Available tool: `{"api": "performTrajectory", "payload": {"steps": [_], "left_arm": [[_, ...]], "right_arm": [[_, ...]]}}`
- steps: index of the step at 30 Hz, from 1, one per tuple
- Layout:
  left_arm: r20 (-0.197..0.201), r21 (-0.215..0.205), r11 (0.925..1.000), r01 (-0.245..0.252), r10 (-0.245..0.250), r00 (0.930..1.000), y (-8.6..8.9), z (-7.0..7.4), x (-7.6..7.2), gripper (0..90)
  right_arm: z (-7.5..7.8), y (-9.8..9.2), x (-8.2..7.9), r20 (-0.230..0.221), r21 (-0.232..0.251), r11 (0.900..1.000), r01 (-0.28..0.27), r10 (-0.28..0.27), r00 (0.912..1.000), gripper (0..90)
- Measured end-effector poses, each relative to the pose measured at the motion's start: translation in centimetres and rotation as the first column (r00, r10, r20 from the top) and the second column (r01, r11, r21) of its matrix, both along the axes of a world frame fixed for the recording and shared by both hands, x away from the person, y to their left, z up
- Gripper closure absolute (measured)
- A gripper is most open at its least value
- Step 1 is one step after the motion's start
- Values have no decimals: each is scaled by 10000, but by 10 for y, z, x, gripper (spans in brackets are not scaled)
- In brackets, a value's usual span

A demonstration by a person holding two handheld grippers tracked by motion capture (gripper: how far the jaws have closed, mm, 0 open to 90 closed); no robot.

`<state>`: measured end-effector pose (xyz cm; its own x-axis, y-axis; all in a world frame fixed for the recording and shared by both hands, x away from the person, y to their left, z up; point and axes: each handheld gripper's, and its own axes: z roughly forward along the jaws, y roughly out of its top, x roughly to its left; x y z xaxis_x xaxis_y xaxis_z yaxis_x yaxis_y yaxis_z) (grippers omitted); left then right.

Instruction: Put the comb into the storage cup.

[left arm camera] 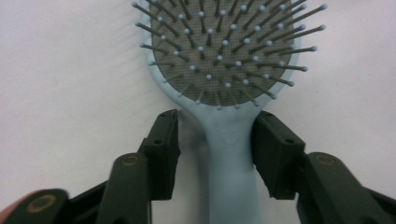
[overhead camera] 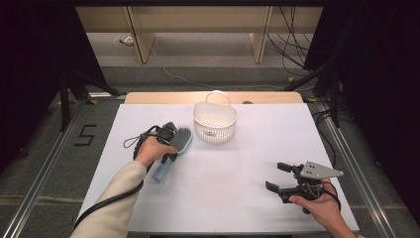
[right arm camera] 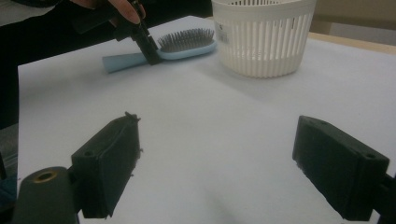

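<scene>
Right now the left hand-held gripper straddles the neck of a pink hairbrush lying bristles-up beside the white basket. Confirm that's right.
Not quite: the hairbrush is light blue, not pink, as the left gripper view shows. The left hand-held gripper does straddle its neck, bristles up, beside the white basket.

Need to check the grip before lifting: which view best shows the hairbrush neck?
Left gripper view: the hairbrush neck sits between the left gripper jaws. High view has the hand covering it; right gripper view shows it far off.

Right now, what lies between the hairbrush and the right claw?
Only bare white table between the hairbrush and the right claw, seen in the high view.
</scene>
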<state>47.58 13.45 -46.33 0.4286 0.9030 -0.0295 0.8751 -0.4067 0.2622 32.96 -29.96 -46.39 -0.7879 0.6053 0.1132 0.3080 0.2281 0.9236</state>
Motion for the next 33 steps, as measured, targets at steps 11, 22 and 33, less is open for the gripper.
{"api": "performTrajectory", "payload": {"steps": [11, 22, 33], "left_arm": [[-436, 174, 9987, -469, 476, 9979, -5, 2, 1, 650], [-326, 92, 9981, -616, 619, 9976, -5, 2, -2, 693], [-93, -77, 9981, -608, 608, 9981, -3, 1, -5, 696]], "right_arm": [[0, 0, 0, -43, -18, 10000, 21, -21, 10000, 160], [0, 0, 0, -46, -39, 10000, 4, -4, 10000, 160], [-1, 0, 0, -50, -54, 10000, 0, -1, 10000, 160]]}}
